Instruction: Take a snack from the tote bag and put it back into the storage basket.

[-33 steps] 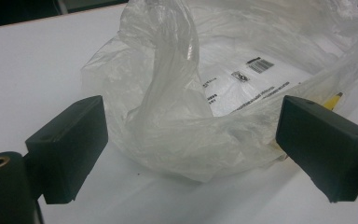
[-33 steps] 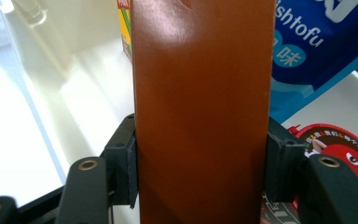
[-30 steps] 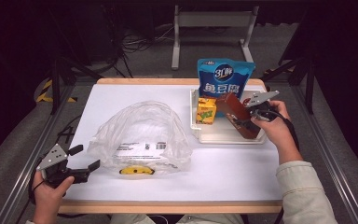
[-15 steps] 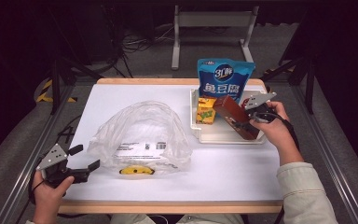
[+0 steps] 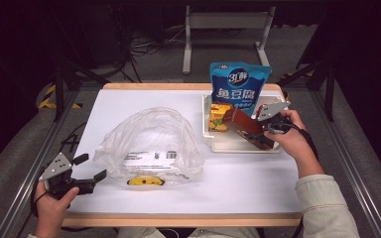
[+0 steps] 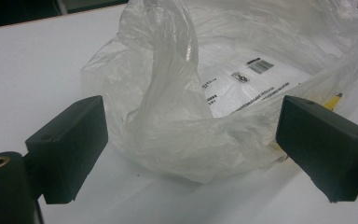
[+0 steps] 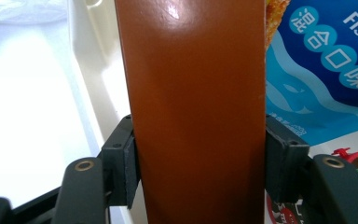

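Observation:
A brown glossy box (image 5: 243, 125) is tilted over the white tray (image 5: 238, 147) at the right of the table. My right gripper (image 5: 262, 133) is shut on its lower end. In the right gripper view the brown box (image 7: 196, 107) is clamped between both pads of the right gripper (image 7: 198, 161). At the front left, my left gripper (image 5: 90, 167) is open just left of a crumpled clear plastic bag (image 5: 149, 144). In the left gripper view the plastic bag (image 6: 205, 93) lies beyond the spread jaws of the left gripper (image 6: 191, 149), apart from them.
A blue snack pouch (image 5: 239, 83) stands at the tray's far end, with a yellow-orange packet (image 5: 218, 120) lying in the tray beside the box. A yellow item (image 5: 144, 181) sits at the plastic bag's front edge. White tabletop (image 5: 248, 188) lies between bag and tray.
My right gripper has shifted slightly left and down with the brown box. The left gripper and the plastic bag have not moved.

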Available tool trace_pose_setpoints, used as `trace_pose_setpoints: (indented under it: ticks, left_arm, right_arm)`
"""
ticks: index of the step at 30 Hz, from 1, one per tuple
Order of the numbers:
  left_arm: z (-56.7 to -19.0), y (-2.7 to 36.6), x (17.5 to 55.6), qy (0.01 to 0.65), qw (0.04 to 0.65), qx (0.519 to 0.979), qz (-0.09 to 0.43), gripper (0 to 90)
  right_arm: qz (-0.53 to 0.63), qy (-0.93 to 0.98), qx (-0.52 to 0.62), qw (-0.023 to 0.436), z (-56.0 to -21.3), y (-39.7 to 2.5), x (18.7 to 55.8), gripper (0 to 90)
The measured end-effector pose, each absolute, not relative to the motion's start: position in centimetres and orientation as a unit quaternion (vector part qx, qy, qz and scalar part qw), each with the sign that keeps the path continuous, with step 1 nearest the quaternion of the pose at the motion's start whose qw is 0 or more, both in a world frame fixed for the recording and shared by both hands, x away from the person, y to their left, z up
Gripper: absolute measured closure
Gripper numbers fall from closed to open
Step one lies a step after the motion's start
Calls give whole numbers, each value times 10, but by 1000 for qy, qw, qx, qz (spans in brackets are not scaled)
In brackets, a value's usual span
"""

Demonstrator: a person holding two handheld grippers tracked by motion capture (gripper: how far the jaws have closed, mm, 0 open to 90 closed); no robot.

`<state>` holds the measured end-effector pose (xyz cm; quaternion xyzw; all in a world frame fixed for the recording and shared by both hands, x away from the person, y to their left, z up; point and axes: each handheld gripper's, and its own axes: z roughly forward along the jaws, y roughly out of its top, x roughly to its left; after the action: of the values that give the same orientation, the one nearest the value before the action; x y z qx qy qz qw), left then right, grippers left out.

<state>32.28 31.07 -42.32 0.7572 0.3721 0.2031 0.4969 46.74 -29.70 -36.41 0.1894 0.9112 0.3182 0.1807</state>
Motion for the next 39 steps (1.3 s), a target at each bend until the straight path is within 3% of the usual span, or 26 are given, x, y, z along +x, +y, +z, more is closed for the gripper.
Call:
trace_pose_setpoints:
  ticks: [39]
  left_arm:
    - [-423,310,324,369,496,759,204,96]
  right_arm:
    - [285,934,158,145,-382,-268,484,361]
